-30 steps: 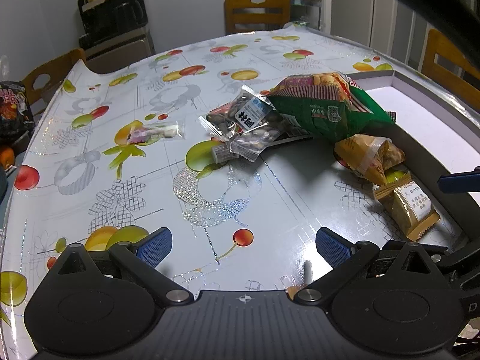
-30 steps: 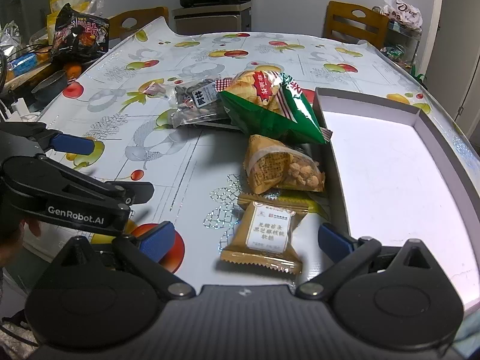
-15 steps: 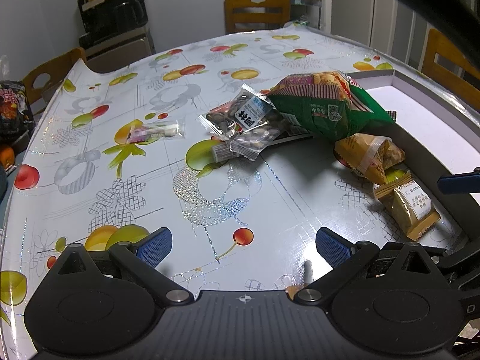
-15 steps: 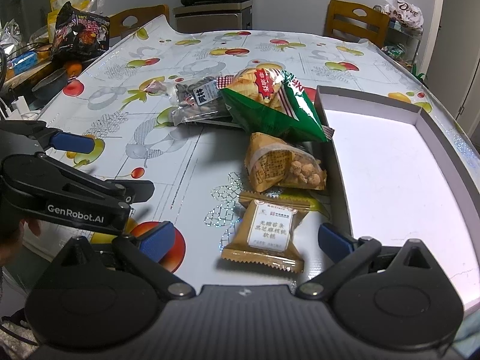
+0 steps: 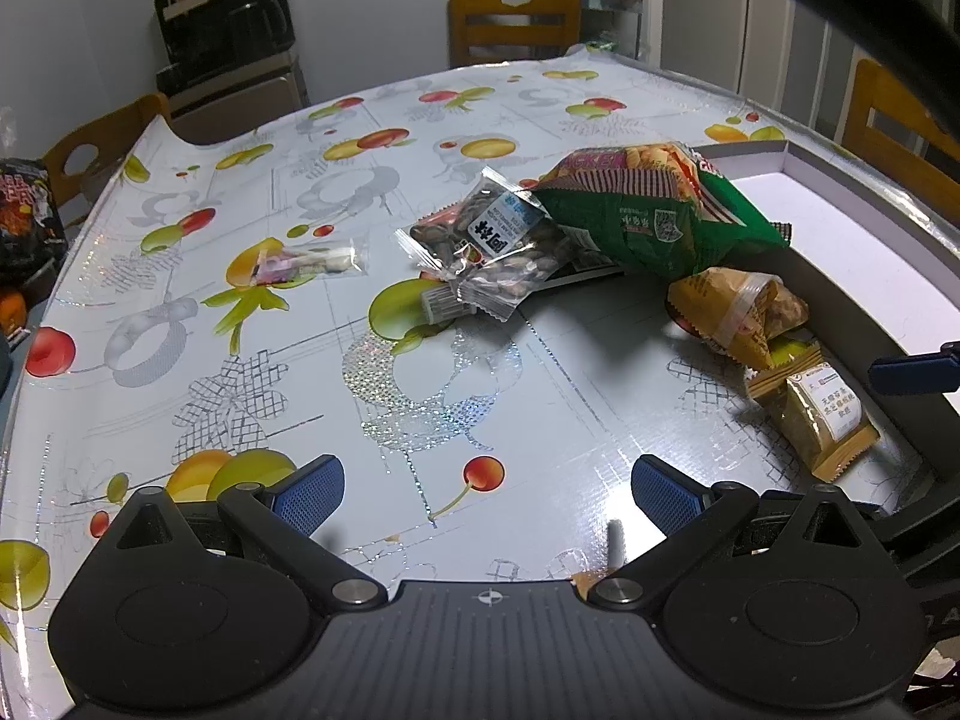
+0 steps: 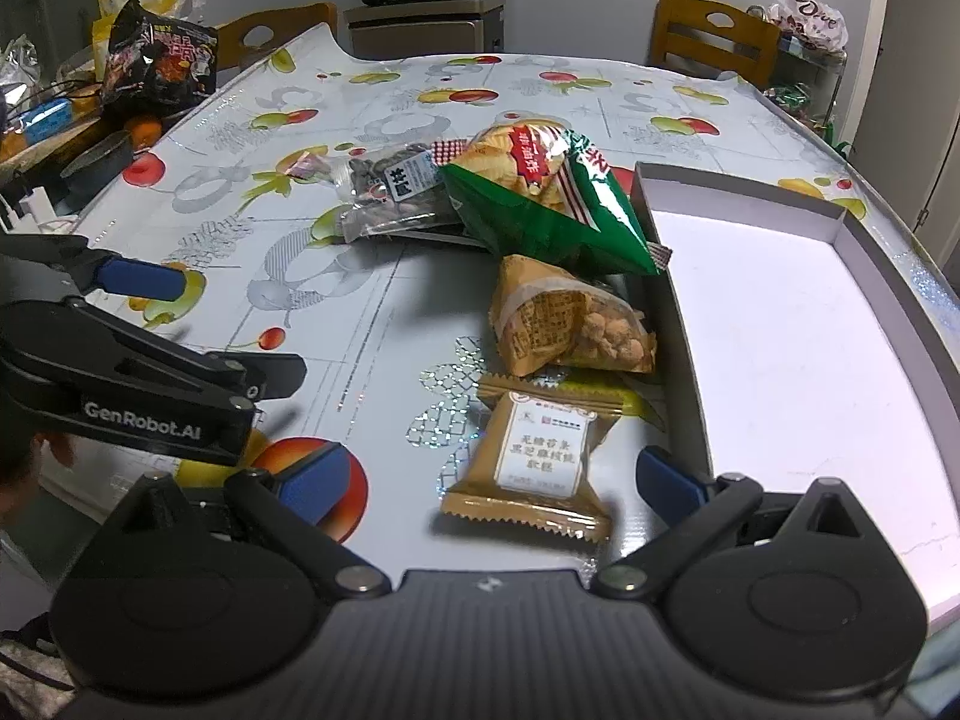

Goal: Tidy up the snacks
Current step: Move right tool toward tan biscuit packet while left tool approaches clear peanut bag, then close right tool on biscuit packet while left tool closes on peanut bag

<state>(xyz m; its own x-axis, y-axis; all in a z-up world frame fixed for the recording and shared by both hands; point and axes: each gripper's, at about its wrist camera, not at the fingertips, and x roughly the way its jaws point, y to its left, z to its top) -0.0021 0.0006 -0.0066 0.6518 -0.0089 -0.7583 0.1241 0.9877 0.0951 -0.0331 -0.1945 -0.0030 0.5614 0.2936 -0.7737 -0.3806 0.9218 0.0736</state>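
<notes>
The left gripper (image 5: 486, 489) is hovering low over the near edge of the desk (image 5: 384, 138), its blue-padded fingers (image 5: 306, 489) spread wide apart with nothing between them but bare fruit-patterned cloth. It is touching no snack.

The right gripper (image 6: 489, 477) is also standing wide apart and holding nothing. Its fingers are flanking the near end of a tan wafer packet with a white label (image 6: 540, 462), which is lying flat on the desk near its right edge; whether either pad is touching the wrapper cannot be told.

Just beyond that packet, an orange bag of puffed balls (image 6: 570, 324) is lying on its side, with a yellow wrapper (image 6: 624, 399) peeking out between the two. Further toward the middle of the desk, a green chip bag (image 6: 546, 204) is leaning against the corner of a shallow grey box with a white floor (image 6: 780, 324), which is sitting along the right edge of the desk. A clear packet of dark seeds (image 6: 396, 192) is resting against the left side of the chip bag, partly over a flat dark item that is too hidden to identify.

Well apart from the pile, toward the left edge of the desk, a small clear candy packet (image 5: 306, 261) is lying alone. Off the far left corner, a black and red noodle bag (image 6: 159, 57) is standing among clutter.
</notes>
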